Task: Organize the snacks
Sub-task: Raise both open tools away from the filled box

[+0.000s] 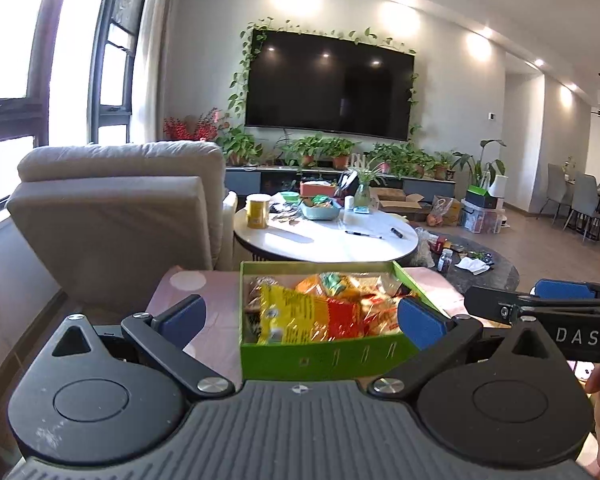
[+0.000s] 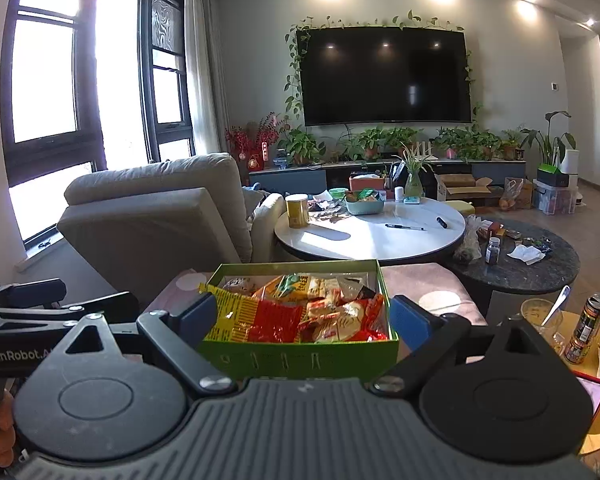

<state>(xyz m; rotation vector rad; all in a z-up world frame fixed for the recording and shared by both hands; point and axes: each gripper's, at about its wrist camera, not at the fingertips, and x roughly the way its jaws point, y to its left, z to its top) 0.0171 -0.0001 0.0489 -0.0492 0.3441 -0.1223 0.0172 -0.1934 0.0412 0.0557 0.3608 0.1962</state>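
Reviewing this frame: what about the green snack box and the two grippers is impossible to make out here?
- Green box: its bottom and the lower packets are hidden under the heaped snacks in both views.
- Packet print: too small and glary to read.
- Right gripper: whether its pads touch the box walls is unclear; the fingers straddle it.
- Left gripper: open; the right-wrist view shows only part of it, cut by the left edge.

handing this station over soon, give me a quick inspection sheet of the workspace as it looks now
surface: pinkish cloth with pale dots, mostly bare
job's things: green box full of snack packets
clutter: can and glass with spoon on yellow side table at right
grippers: left hand-held gripper open; right hand-held gripper jaws apart, pads beside the box ends, contact unclear
cables: nothing seen
surroundings: beige armchair, round white table, wall TV, potted plants
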